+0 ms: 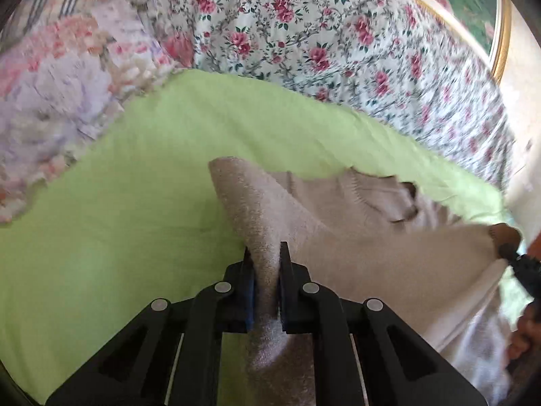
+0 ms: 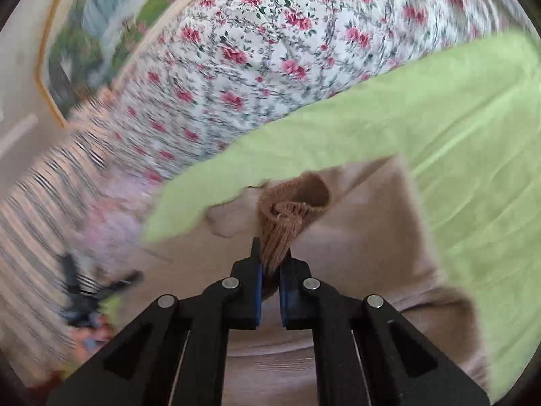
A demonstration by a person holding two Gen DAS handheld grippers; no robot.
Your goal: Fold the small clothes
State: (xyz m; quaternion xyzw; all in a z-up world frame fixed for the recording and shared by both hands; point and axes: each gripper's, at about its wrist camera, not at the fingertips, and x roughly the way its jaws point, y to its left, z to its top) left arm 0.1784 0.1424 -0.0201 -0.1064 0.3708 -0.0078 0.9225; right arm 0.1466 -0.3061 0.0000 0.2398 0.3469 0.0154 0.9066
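Observation:
A small beige knit sweater point(image 1: 365, 247) lies partly lifted over a lime green cloth point(image 1: 135, 203). My left gripper point(image 1: 265, 253) is shut on a bunched fold of the sweater. In the right wrist view my right gripper point(image 2: 270, 257) is shut on the sweater's brown ribbed cuff point(image 2: 284, 226), with the beige sweater body point(image 2: 355, 237) spread beneath it. The right gripper also shows at the far right of the left wrist view point(image 1: 507, 248), pinching the sweater's edge. The left gripper shows blurred at the lower left of the right wrist view point(image 2: 135, 275).
A floral rose-print bedcover point(image 1: 304, 34) lies behind the green cloth point(image 2: 456, 118). A pastel patchwork blanket point(image 1: 61, 101) lies at left. A gold-framed picture point(image 2: 88, 34) leans on the wall. Striped fabric point(image 2: 40, 209) lies at left in the right wrist view.

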